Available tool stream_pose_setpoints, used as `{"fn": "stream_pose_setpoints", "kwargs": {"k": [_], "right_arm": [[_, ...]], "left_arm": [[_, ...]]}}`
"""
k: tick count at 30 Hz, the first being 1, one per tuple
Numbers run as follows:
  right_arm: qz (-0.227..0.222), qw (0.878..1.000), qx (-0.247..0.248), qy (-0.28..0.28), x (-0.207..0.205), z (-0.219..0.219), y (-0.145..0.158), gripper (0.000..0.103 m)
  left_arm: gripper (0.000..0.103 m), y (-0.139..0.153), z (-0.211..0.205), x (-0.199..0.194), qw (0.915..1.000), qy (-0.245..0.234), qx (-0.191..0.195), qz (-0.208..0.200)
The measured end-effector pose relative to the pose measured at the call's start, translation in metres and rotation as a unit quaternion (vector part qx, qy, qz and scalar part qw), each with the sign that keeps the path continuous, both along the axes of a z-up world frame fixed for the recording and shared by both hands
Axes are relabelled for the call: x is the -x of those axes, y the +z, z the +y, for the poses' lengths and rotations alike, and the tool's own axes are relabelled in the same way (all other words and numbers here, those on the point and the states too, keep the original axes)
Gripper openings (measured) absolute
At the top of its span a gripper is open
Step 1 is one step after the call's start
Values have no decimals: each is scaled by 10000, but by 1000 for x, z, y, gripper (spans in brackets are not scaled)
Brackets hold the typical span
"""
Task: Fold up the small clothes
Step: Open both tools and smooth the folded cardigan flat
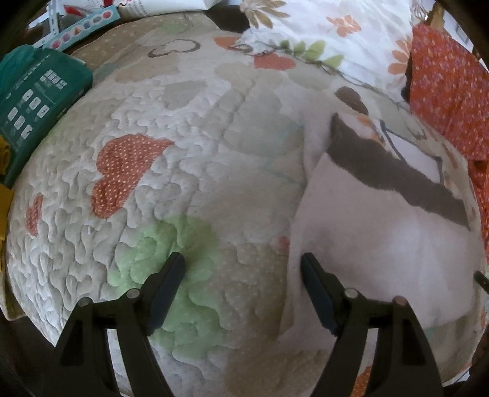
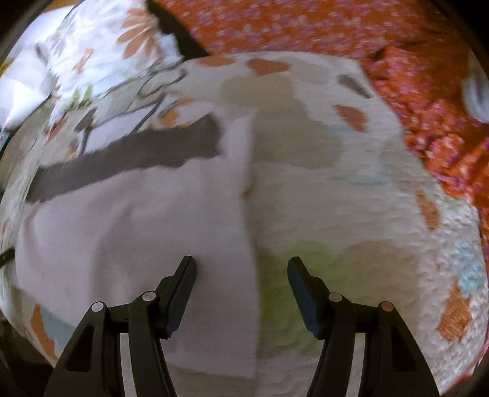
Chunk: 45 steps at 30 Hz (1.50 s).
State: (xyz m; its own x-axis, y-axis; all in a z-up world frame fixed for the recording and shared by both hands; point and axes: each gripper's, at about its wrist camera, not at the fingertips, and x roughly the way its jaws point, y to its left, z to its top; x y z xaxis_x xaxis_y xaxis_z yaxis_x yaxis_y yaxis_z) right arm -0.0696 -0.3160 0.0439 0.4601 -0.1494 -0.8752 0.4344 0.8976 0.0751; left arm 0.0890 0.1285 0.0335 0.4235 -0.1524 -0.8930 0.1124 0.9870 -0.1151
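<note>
A small white garment (image 1: 366, 226) with a dark grey band (image 1: 397, 171) lies flat on a quilted bedspread (image 1: 171, 146). In the left wrist view it fills the right side, and my left gripper (image 1: 243, 268) hangs open above the quilt, its right finger (image 1: 318, 290) over the garment's left edge. In the right wrist view the same garment (image 2: 146, 232) lies at the left with its grey band (image 2: 128, 155) at the far end. My right gripper (image 2: 241, 271) stands open astride the garment's right edge (image 2: 250, 238), left finger over cloth, right finger over quilt. Nothing is pinched in either.
A teal packet (image 1: 36, 94) rests at the quilt's left edge. A floral white pillow (image 1: 330, 27) lies at the far end, and an orange flowered cloth (image 1: 446, 97) runs along the right side, seen as orange cloth (image 2: 321, 27) in the right wrist view.
</note>
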Motion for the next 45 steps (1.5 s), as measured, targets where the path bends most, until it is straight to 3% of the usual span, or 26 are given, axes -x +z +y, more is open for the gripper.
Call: {"fn": "stream_pose_setpoints", "kwargs": {"k": [4,8,11,13,16,18,20,23,26,29,33,35,38,42,45], "right_arm": [[-524,9972,-496,195,5,5,20,67],[-520,9902,-711,1086,-3,40,23,67],[-286,9796,-530,1916,-6,71,16,67],[-10,9781,-41,2079,-5,78,5,67],[459,9831,593,1671,-3,57,-10,67],[522,9885,460,1345,3,32,-10,74],[381,9932,305,1060,11,13,-2,76],[393,9948,759,562,23,-8,12,76],[119,9991,387,136,32,-25,22,77],[-182,9998,126,-6,32,-28,30,77],[-475,9982,355,74,30,-9,42,77],[-584,9972,440,135,26,2,47,77],[-704,9964,434,202,19,19,52,77],[-796,9954,359,388,8,42,54,77],[-932,9930,496,534,4,59,60,77]], "left_arm": [[77,8,-3,7,9999,9,119,-85],[77,9,-12,12,9996,-240,-26,-153],[77,0,-14,9,9994,-261,-212,-30],[77,-2,-11,7,9996,-246,-129,32],[77,-2,-9,7,9996,-252,-109,27],[77,-2,-10,7,9996,-257,-124,18],[80,-3,-10,9,9995,-272,-172,4],[91,-5,-16,9,9991,-299,-282,35],[103,-12,-28,10,9977,-408,-537,66],[103,-13,-33,10,9977,-318,-599,19],[103,-6,-27,11,9994,-50,-331,-40],[103,5,-25,16,9997,52,-175,-187],[103,31,-31,32,9969,29,-187,-766],[103,67,-46,64,9836,-147,-516,-1720],[103,82,-55,89,9727,-209,-727,-2192]]}}
